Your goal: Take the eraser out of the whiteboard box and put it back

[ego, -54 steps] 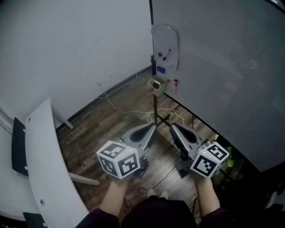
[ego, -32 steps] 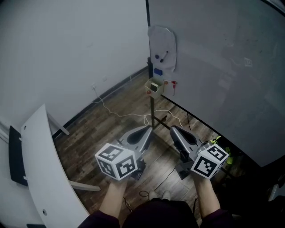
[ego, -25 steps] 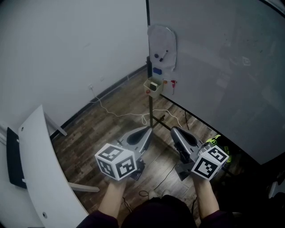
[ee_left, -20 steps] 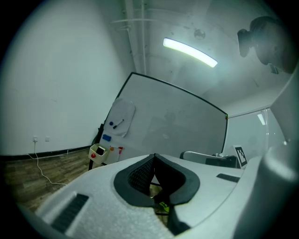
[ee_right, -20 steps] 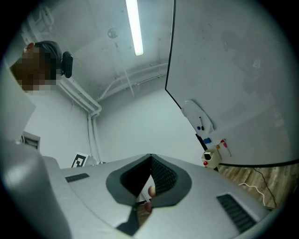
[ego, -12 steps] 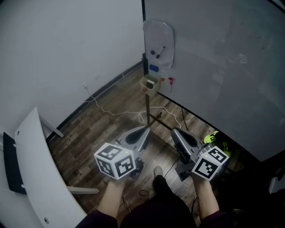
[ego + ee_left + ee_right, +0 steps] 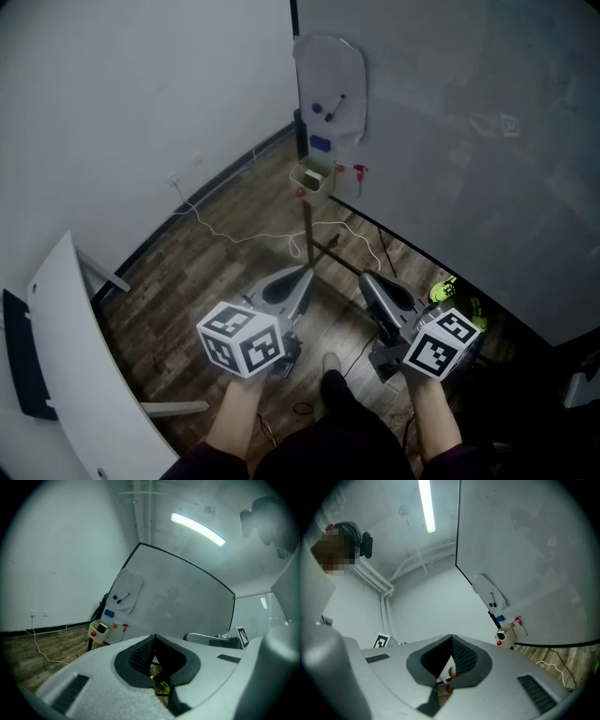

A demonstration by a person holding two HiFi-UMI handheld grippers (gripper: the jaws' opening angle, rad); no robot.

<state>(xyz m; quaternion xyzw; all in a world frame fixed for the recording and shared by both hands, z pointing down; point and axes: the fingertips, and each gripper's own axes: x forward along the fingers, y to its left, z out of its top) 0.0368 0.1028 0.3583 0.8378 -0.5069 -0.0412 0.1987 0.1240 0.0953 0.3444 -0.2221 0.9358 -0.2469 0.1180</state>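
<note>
Head view looks steeply down on a person's two handheld grippers, level with each other above a wooden floor [image 7: 202, 272], both aimed toward a whiteboard [image 7: 450, 141] in the upper right of the frame. The cream whiteboard box [image 7: 312, 177] hangs at the board's lower left corner atop a thin stand pole [image 7: 307, 230], upper middle of the frame and well apart from both tools. The left gripper [image 7: 304, 274] has its jaws together at the tips with nothing between the pads. The right gripper [image 7: 367, 278] is likewise fully closed and empty. A dark block showing in the box's open top, best seen in the left gripper view, appears to be the eraser [image 7: 101, 627]; it sits inside the box and its long axis cannot be made out from here. In the head view the box stands almost straight up-frame from the left gripper's tips, while the right gripper's tips sit further toward the right of the frame, so the left hand looks slightly better lined up with it, though neither is close. In the left gripper view the box lies left of the jaw line and a little above it; in the right gripper view it lies right of the jaws at about their height. Reaching the eraser will likely call for closing most of that gap, then spreading one pair of jaws above the box's upward-facing opening.
</note>
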